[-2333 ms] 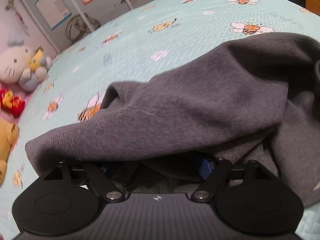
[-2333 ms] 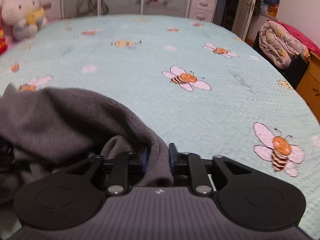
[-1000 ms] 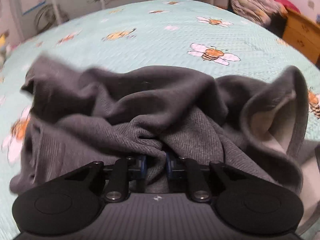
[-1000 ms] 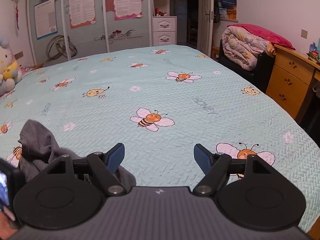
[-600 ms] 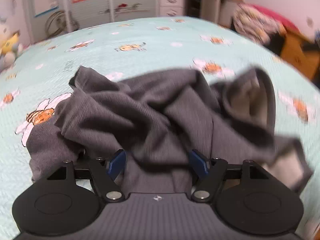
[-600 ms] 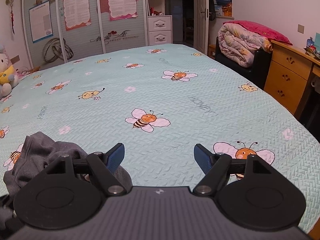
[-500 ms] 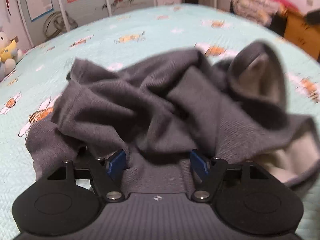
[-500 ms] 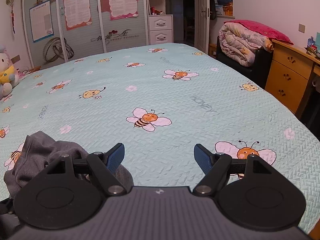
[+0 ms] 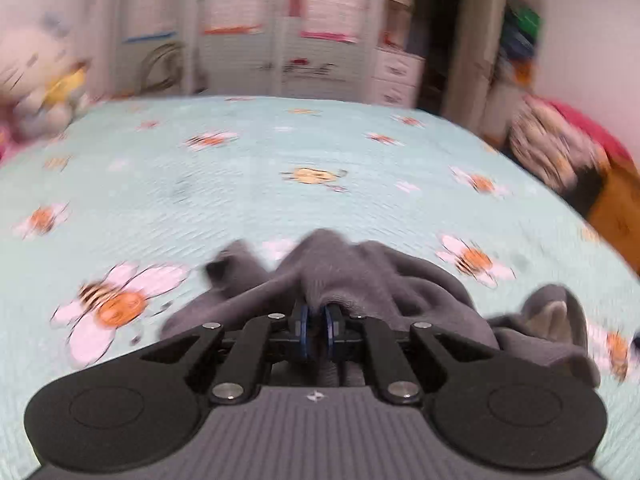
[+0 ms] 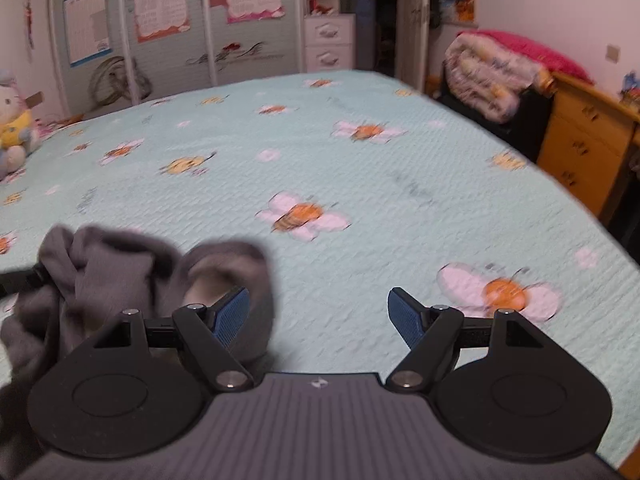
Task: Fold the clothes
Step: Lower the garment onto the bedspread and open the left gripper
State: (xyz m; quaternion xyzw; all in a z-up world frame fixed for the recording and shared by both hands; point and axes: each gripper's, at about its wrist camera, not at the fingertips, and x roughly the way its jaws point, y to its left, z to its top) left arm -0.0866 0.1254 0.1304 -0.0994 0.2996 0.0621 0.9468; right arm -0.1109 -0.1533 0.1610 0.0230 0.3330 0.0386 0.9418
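Grey garment [image 9: 360, 276] bunched on the mint bee-print bedspread [image 9: 280, 200]; my left gripper [image 9: 316, 330] closing, fabric pinched between pads. Right gripper [image 10: 316, 314] wide, nothing between, garment just left.

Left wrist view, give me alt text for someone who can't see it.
The left gripper is closing on a fold of a crumpled grey garment, which lies on a mint bedspread printed with bees. The picture is motion-blurred, with a wardrobe behind.
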